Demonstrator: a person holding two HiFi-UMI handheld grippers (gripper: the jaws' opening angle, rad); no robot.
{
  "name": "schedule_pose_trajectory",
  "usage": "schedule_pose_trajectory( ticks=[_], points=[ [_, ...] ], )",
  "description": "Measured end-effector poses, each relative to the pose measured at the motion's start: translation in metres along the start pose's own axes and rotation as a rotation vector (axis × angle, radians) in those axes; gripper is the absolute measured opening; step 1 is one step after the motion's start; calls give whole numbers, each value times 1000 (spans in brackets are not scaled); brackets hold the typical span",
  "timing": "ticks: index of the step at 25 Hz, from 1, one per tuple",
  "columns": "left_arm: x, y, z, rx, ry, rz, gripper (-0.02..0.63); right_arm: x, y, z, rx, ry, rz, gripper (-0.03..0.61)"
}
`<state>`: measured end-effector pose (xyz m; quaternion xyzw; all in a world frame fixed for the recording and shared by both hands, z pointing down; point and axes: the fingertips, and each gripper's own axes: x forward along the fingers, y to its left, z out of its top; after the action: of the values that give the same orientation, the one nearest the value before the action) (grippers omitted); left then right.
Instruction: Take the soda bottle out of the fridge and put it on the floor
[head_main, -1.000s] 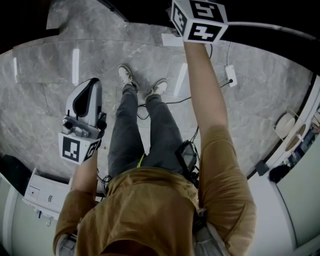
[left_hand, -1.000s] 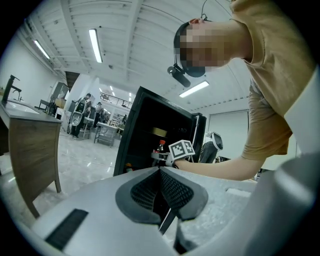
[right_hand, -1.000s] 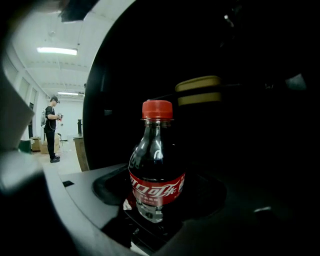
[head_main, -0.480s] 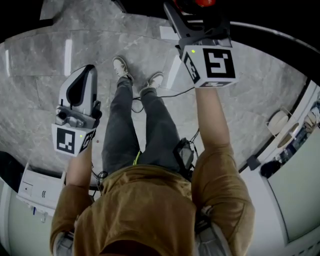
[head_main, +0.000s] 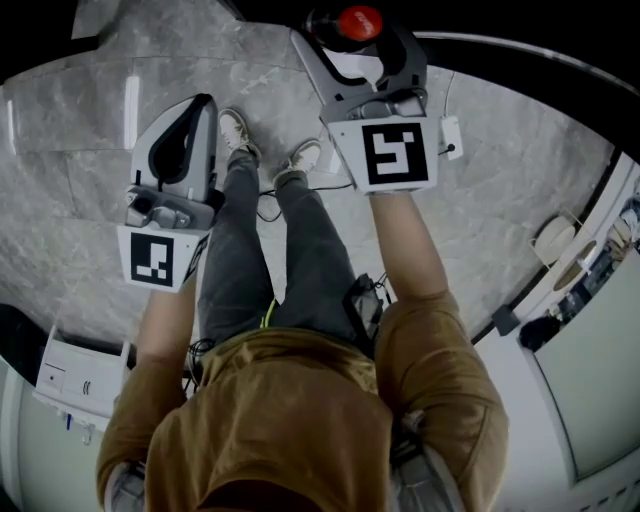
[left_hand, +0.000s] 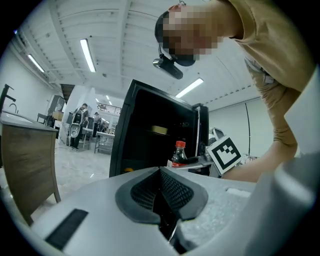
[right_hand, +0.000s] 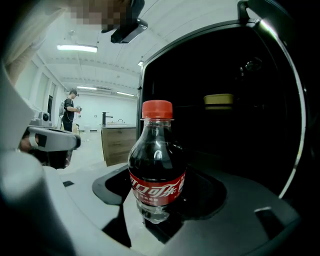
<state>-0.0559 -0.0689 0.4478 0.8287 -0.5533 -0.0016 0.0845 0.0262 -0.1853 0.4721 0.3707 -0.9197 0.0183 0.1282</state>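
The soda bottle (right_hand: 157, 170), dark cola with a red cap and red label, stands upright between the jaws of my right gripper (right_hand: 157, 202), which is shut on its lower body. In the head view the bottle's red cap (head_main: 359, 22) shows at the top of the right gripper (head_main: 355, 48), just outside the black fridge (head_main: 520, 30). The fridge's open dark inside (right_hand: 235, 125) fills the background behind the bottle. My left gripper (head_main: 193, 108) hangs over the floor beside the person's legs, its pads (left_hand: 172, 192) together with nothing between them. From there the bottle (left_hand: 178, 154) appears in front of the fridge (left_hand: 145, 135).
Grey marble floor (head_main: 80, 200) lies below, with the person's shoes (head_main: 237, 130) and a cable on it. A white box (head_main: 75, 370) sits low on the left. A yellow item (right_hand: 218, 101) rests on a fridge shelf. A wooden cabinet (right_hand: 117, 144) and a person (right_hand: 71, 111) stand far off.
The right gripper has drawn back from the fridge toward the body, bringing the bottle into view. The left gripper has shifted slightly right and forward.
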Motion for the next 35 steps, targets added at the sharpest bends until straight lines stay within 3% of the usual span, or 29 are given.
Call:
schedule_pose_trajectory(
  ticks=[6, 11, 27, 35],
  points=[
    [15, -6, -24, 1, 9, -19, 3, -5, 21, -33, 1, 37, 53, 298],
    [13, 3, -68, 6, 37, -15, 3, -1, 31, -80, -1, 70, 81, 298],
    [30, 64, -260, 77, 109, -23, 3, 66, 87, -306, -105, 221, 256, 298],
    [50, 94, -364, 103, 133, -51, 3, 106, 99, -420, -135, 267, 299, 298]
  ],
)
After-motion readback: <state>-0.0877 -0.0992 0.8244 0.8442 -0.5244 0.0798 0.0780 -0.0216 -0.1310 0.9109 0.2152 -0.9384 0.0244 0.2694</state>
